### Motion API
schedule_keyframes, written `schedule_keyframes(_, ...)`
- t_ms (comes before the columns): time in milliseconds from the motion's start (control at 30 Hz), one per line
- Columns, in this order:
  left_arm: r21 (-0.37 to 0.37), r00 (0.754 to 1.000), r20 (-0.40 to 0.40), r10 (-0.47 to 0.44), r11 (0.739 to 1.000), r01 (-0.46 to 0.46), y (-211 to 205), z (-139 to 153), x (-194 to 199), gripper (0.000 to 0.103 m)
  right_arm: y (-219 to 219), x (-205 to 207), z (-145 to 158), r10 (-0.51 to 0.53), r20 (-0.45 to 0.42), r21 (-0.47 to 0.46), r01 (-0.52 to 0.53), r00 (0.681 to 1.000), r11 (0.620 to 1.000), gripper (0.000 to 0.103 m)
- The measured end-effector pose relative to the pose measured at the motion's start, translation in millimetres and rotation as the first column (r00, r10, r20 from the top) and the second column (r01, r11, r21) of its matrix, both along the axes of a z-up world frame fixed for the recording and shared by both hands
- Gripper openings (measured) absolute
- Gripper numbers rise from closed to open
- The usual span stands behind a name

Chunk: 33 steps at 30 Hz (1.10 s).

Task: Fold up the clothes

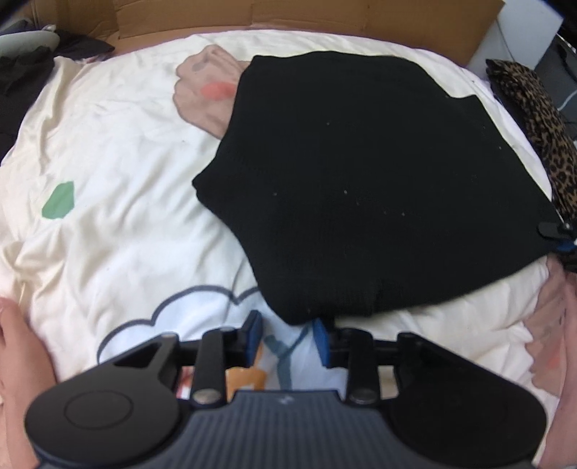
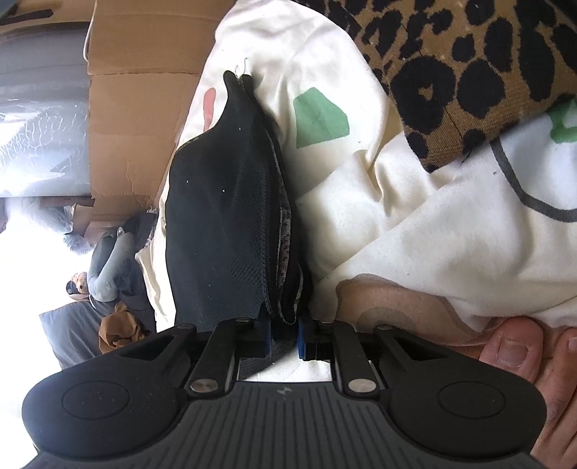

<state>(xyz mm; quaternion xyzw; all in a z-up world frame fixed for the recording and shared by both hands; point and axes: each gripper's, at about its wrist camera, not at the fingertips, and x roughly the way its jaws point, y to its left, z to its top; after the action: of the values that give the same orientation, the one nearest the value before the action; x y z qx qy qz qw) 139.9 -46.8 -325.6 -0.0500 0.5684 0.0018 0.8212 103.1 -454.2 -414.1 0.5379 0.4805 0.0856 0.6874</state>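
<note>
I count one black knit garment (image 1: 360,187) in play, folded into a thick, roughly square stack on the cream duvet cover (image 1: 119,231), towards its right half. My left gripper (image 1: 288,339) sits at the stack's near edge with its blue pads (image 1: 252,335) spread apart and nothing between them; the right pad is just at the fabric's hem, and I cannot tell whether it touches.

My right gripper (image 2: 285,337) is clamped on the garment's edge (image 2: 223,216): several layers pass between its pads, including a greyish inner layer beside the black outer one. In the left wrist view its tip (image 1: 557,231) shows at the stack's far right corner.

One leopard-print cloth (image 2: 468,72) lies just beside the stack on the right. The duvet print gives me one green patch (image 1: 59,201) in the left view, pink-brown cartoon shapes with a red blush mark (image 1: 216,88), and a grey cloud outline (image 1: 187,306).

One cardboard box (image 1: 324,14) stands behind the bed. Dark clothes (image 1: 32,68) are heaped at the far left. A thumb (image 2: 512,342) rests beside the right gripper.

I can read no brand, label or writing anywhere.
</note>
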Motion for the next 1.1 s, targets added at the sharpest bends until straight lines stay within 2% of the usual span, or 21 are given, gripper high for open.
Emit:
schedule_keyframes(33,-0.007,1.000,0.007,-0.005,1.000,0.005,2.7,0.0,0.5,0.027,0.2,-0.3,1.1,0.000,0.004,-0.004,0.000,1.000,1.000,0.010)
schedule_keyframes(67,-0.016,1.000,0.017,-0.010,1.000,0.010,3.3,2.1,0.0,0.010,0.0,-0.4,2.5,-0.001,0.007,-0.008,0.001,1.000,1.000,0.010)
schedule_keyframes(267,0.007,0.996,0.079,0.028,1.000,-0.029,10.9,22.0,-8.9,0.000,-4.0,0.2,13.1,-0.017,0.021,-0.033,0.018,1.000,0.999,0.008)
schedule_keyframes(333,0.020,0.996,0.081,0.038,0.999,-0.040,14.3,23.4,-14.1,0.000,-5.1,0.6,16.0,-0.019,0.026,-0.043,0.020,0.999,0.999,0.008)
schedule_keyframes(433,0.029,0.999,0.047,0.025,0.999,-0.026,17.4,21.4,-21.3,0.001,-4.8,0.8,16.8,-0.013,0.027,-0.060,0.014,1.000,0.998,0.008)
schedule_keyframes(533,0.045,0.999,0.008,0.051,0.998,-0.051,20.6,21.6,-23.1,0.004,-6.0,-2.0,13.0,-0.006,0.007,-0.059,0.007,1.000,0.998,0.010)
schedule_keyframes(567,0.046,0.997,-0.001,0.075,0.996,-0.075,24.9,22.6,-24.8,0.007,-6.4,-2.9,11.8,-0.004,0.001,-0.058,0.004,1.000,0.998,0.014)
schedule_keyframes(733,0.042,0.990,0.022,0.142,0.989,-0.143,36.5,36.2,-26.8,0.008,-9.0,-3.7,16.1,0.013,-0.029,-0.106,-0.016,0.999,0.994,0.017)
schedule_keyframes(767,0.041,0.989,0.031,0.148,0.988,-0.149,36.9,40.4,-25.4,0.010,-8.7,-2.3,20.0,0.026,-0.041,-0.137,-0.032,0.999,0.990,0.025)
schedule_keyframes(900,0.041,0.989,0.073,0.130,0.990,-0.133,30.4,57.3,-9.4,0.017,-9.9,8.3,45.5,0.085,-0.123,-0.285,-0.117,0.989,0.951,0.034)
schedule_keyframes(1033,0.010,0.989,0.094,0.119,0.993,-0.120,20.9,64.3,4.3,0.018,-3.3,25.7,85.2,0.181,-0.150,-0.402,-0.227,0.972,0.887,0.034)
schedule_keyframes(1100,0.005,0.989,0.093,0.111,0.994,-0.112,12.9,63.6,13.6,0.018,6.6,32.4,108.9,0.240,-0.138,-0.427,-0.277,0.961,0.861,0.045)
